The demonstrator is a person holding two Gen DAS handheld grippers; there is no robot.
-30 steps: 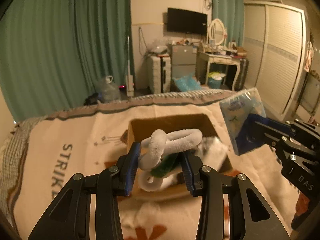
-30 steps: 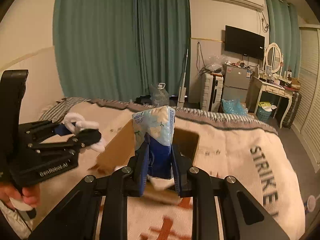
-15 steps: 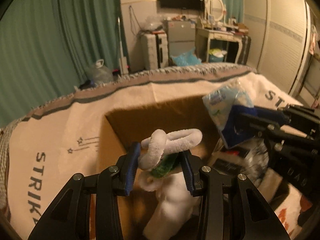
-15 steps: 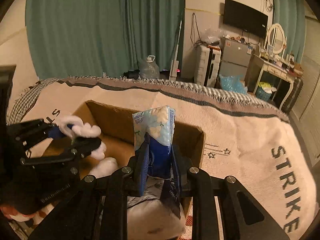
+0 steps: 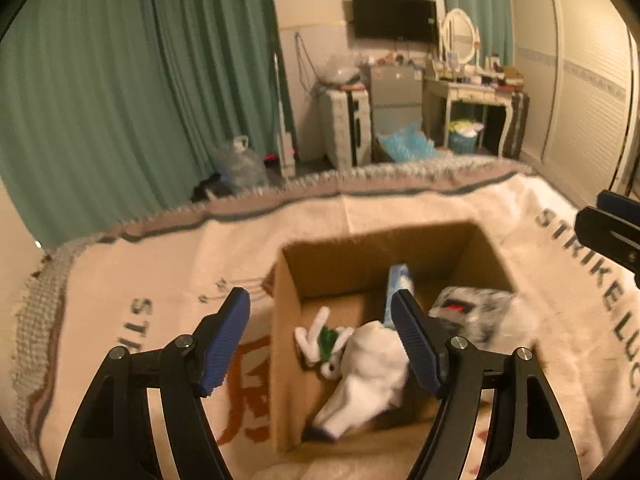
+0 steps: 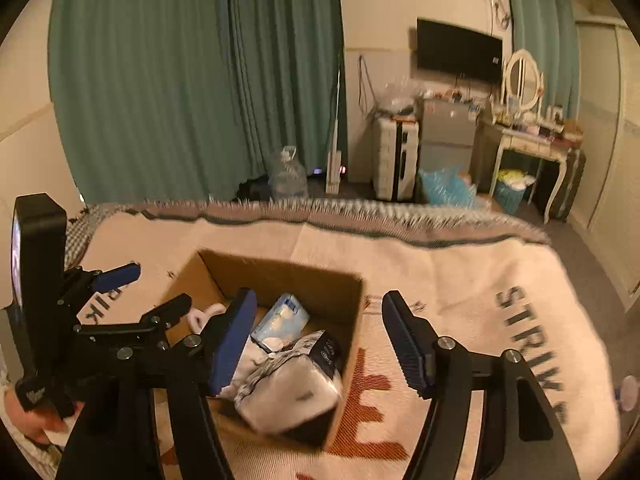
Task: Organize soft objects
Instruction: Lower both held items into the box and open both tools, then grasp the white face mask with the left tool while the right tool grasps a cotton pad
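Note:
An open cardboard box (image 5: 288, 320) (image 6: 344, 280) stands on the blanket-covered bed. Inside lie a white plush toy with a green part (image 5: 326, 340), a blue-and-white tissue pack (image 6: 280, 318) (image 5: 396, 280), white cloth (image 5: 368, 380) and a grey-white wrapped bundle (image 6: 296, 376) (image 5: 472, 312). My left gripper (image 5: 320, 344) is open and empty above the box's near side; it also shows in the right wrist view (image 6: 148, 288). My right gripper (image 6: 316, 340) is open and empty above the box; its fingertips (image 5: 612, 220) show at the right edge of the left wrist view.
The cream blanket (image 6: 460, 280) with dark lettering covers the bed around the box. Beyond the bed's far edge are green curtains (image 5: 120, 80), a water jug (image 6: 288, 180), a small fridge (image 6: 444, 136), a dressing table (image 6: 528, 144) and a wall television (image 5: 394, 20).
Both grippers have opened. The plush toy and the tissue pack have dropped into the box, and both grippers have pulled back and up from it.

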